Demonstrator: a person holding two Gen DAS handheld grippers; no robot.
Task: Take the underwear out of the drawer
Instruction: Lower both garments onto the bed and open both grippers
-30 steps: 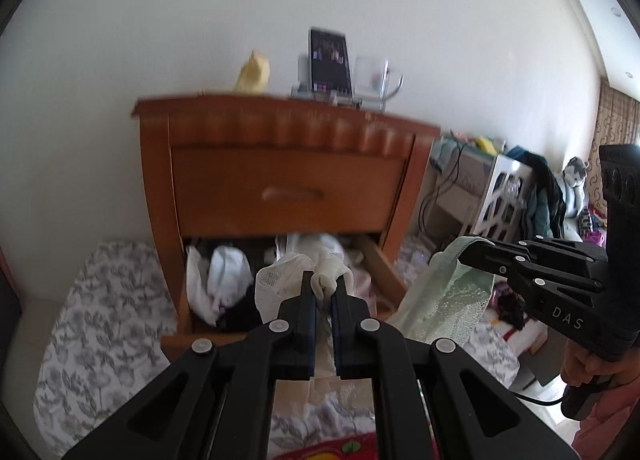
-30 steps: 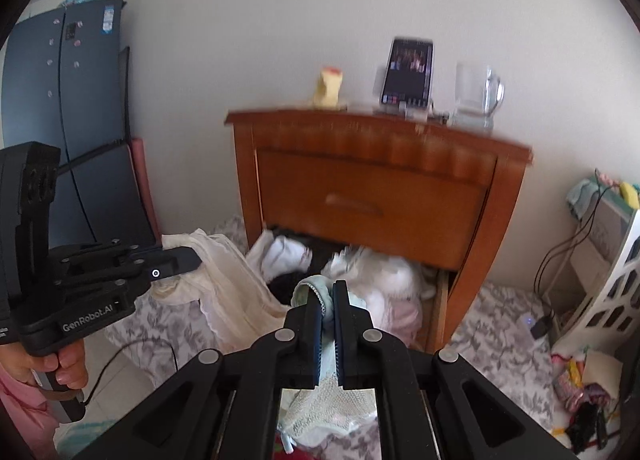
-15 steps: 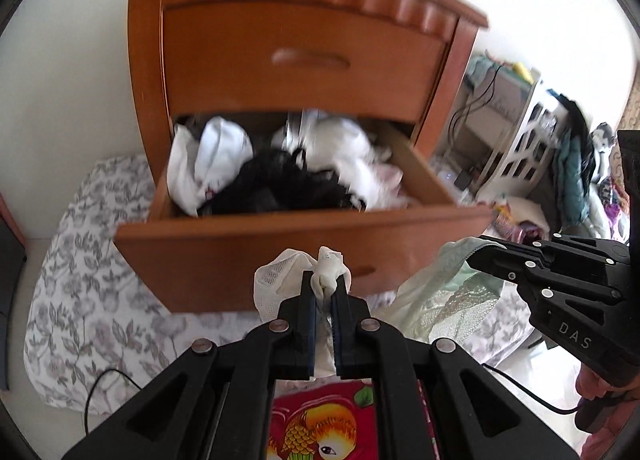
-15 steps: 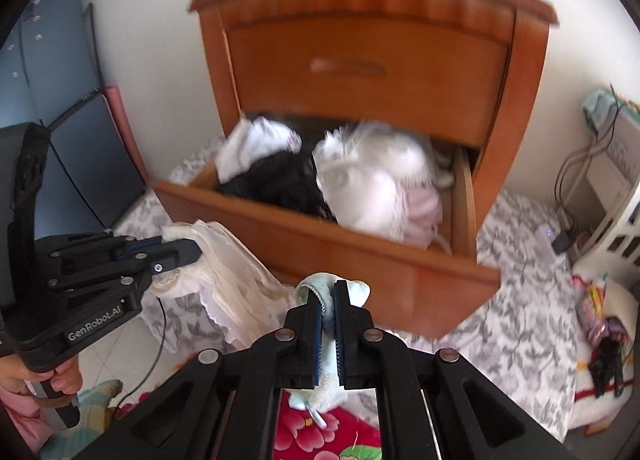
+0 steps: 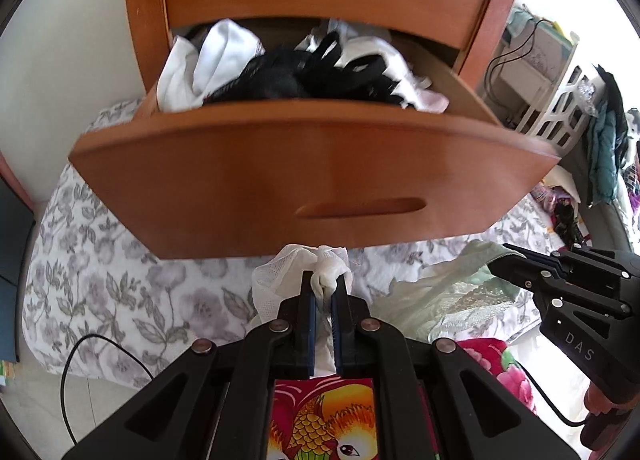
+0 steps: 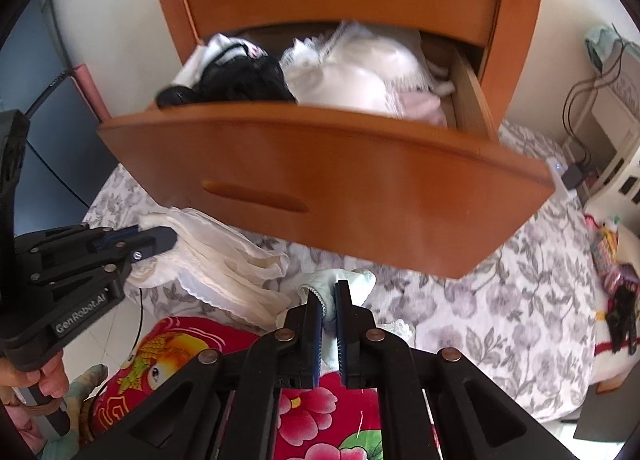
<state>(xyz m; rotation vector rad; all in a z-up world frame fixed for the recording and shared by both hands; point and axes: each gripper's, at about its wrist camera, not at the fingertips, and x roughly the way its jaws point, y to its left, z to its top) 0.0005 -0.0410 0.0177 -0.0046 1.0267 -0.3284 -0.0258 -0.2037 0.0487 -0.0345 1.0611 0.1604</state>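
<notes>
1. White mesh underwear point(image 5: 298, 272) is pinched between the closed jaws of the left gripper point(image 5: 323, 292), below the front edge of the open drawer point(image 5: 304, 163).
2. Pale green underwear point(image 6: 340, 284) is clamped in the right gripper point(image 6: 329, 296), below the drawer's point(image 6: 340, 179) front panel, outside it.

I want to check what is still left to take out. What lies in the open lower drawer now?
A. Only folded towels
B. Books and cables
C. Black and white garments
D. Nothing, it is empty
C: the open lower drawer holds a pile of black garments beside white garments, seen in both wrist views.
</notes>
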